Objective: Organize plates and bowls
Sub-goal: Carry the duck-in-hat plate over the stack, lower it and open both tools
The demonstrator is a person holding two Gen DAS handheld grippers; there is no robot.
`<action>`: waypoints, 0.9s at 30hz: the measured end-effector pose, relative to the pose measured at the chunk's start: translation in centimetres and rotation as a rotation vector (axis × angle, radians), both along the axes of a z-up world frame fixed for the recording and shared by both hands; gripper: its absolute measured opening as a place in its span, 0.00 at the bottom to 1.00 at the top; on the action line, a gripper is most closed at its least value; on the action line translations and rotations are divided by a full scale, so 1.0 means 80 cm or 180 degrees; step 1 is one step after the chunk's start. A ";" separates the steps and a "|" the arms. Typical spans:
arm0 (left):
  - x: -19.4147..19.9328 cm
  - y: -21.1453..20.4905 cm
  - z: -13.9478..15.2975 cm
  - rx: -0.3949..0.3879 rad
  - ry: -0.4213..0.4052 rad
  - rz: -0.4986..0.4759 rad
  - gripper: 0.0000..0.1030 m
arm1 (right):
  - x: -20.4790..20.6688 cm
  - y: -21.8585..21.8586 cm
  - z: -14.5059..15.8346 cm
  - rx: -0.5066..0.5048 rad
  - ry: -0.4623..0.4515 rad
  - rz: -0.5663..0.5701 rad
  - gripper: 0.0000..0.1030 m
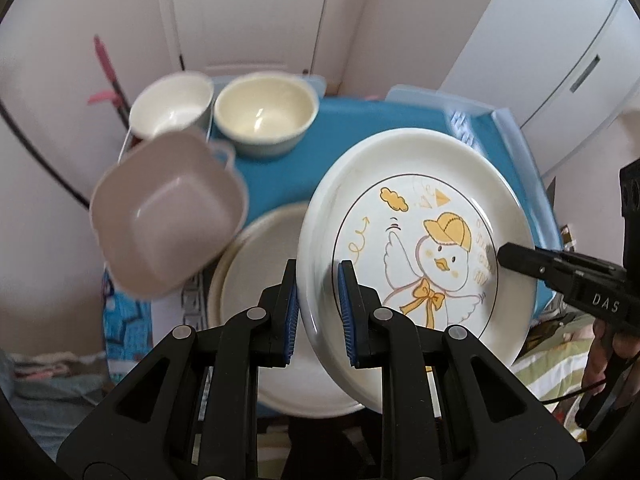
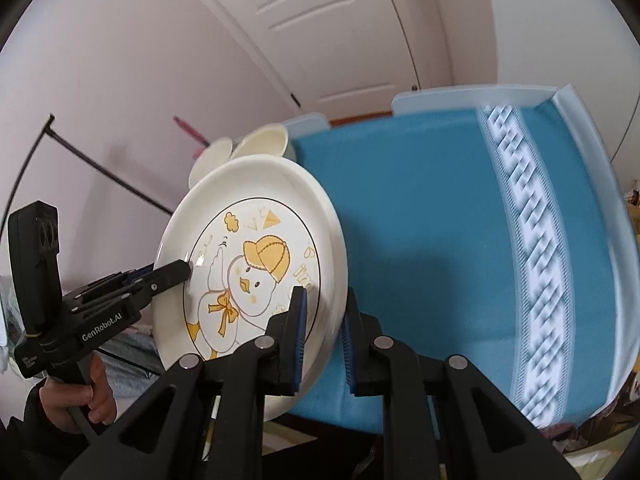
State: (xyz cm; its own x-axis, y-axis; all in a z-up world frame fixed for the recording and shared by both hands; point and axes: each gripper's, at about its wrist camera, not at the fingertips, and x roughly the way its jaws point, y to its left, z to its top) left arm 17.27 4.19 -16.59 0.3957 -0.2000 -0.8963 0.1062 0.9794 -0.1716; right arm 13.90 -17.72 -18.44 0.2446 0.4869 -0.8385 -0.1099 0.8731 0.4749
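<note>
White with a yellow duck drawing, the plate [image 1: 416, 240] hung tilted above the blue desk [image 2: 420, 220], its rim pinched on opposite sides by the left gripper [image 1: 318, 312] and right gripper [image 2: 324, 340]. Beneath lay another plate [image 1: 260, 280]; three bowls [image 1: 264, 112] stood beyond.

A home: panelled door [image 1: 248, 12], bedding [image 1: 552, 356], crockery.

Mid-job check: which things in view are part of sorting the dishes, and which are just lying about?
Job:
duck plate, held at opposite rims by left gripper and right gripper
plain plate
pink square bowl
cream bowl
white bowl

Lying about:
blue mat
white door
pink stick
</note>
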 end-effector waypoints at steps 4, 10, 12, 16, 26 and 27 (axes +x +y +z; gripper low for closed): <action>-0.017 0.020 -0.031 -0.0051 0.0110 -0.0051 0.16 | -0.010 0.020 -0.023 -0.0073 0.0080 0.0017 0.15; -0.028 0.036 -0.071 -0.0145 0.0260 0.0031 0.16 | -0.019 0.038 -0.050 -0.0211 0.0160 0.0110 0.15; -0.027 0.040 -0.081 -0.0161 0.0293 0.0071 0.16 | -0.020 0.044 -0.051 -0.0249 0.0164 0.0164 0.15; -0.025 0.047 -0.097 -0.0169 0.0317 0.0188 0.16 | -0.014 0.058 -0.056 -0.0303 0.0177 0.0277 0.15; -0.018 0.043 -0.114 -0.0013 0.0413 0.0266 0.16 | 0.002 0.076 -0.060 -0.0437 0.0155 0.0477 0.15; -0.018 0.043 -0.116 -0.0007 0.0431 0.0270 0.16 | -0.001 0.075 -0.058 -0.0454 0.0144 0.0495 0.15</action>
State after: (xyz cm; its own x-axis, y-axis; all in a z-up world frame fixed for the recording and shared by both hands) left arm 15.86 7.63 -25.84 0.2869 -0.1729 -0.9422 -0.0013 0.9835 -0.1808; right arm 13.85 -11.70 -23.07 0.1364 0.3914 -0.9100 -0.2300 0.9060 0.3552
